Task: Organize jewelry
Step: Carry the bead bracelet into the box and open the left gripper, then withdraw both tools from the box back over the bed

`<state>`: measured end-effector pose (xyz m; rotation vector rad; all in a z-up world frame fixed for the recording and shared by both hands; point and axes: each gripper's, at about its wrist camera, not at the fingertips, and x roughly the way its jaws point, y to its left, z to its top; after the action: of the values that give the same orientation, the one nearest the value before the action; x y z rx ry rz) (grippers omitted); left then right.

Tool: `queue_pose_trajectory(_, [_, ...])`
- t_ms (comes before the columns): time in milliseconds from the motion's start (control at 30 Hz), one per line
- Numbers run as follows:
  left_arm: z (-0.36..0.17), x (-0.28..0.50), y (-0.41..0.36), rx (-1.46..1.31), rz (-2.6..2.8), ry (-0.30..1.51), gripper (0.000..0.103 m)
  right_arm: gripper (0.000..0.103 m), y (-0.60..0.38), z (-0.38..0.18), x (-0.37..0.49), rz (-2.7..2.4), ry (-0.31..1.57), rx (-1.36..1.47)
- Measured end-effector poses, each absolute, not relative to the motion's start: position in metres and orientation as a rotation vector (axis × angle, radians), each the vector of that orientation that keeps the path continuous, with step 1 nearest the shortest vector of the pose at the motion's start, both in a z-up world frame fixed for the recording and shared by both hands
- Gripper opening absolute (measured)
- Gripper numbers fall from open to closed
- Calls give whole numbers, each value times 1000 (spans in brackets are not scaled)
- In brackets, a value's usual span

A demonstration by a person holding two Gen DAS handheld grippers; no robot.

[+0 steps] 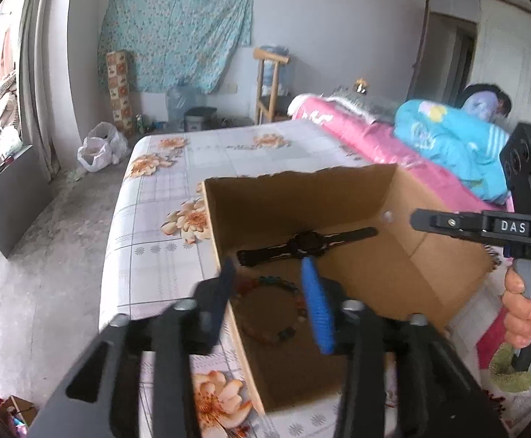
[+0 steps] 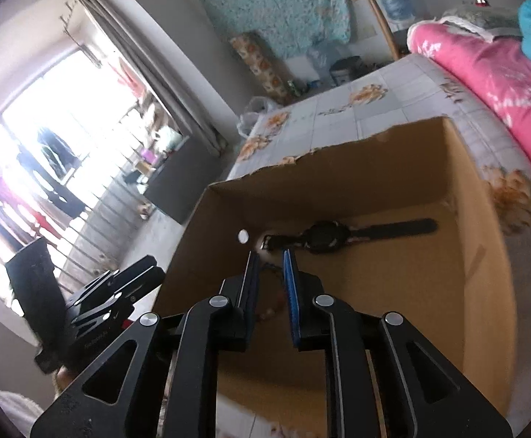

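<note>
Two pieces lie in the open box (image 1: 404, 270): a black watch (image 1: 304, 244) stretched flat along the far wall, and a bead bracelet (image 1: 271, 308) on the floor nearer the camera, apart from the watch. The left gripper (image 1: 271, 284) hangs over the box's left wall with jaws spread and nothing held; the bracelet shows between them below. The right gripper (image 2: 271, 268) points in from the opposite side, jaws slightly parted and empty. The box's far rim is torn. Bare cardboard floor lies right of the watch. The box sits on a flowered sheet (image 1: 163, 197).
</note>
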<state>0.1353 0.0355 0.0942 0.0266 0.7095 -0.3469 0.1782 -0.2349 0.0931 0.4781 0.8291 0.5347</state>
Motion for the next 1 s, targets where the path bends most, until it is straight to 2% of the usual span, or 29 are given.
queue_pose_trajectory(167, [97,97,41,17,-381,688,63,19,-250,92,128,654,822,487])
queue_pose_trajectory(333, [79,63,45,-17,-439,744,72,25,-245,66,91,612,910,439])
queue_pose_trajectory(567, [33,72,34,-69,-465,873,73,26,-260,36,108,448,1014,544])
queue_pose_trajectory(900, [32,118,35,-178,-466,869,74,27,-268,32,139,421,975,601])
queue_pose_trajectory(1000, [30,126,35,-190,-468,867,74,30,-269,30,142,402,964,586])
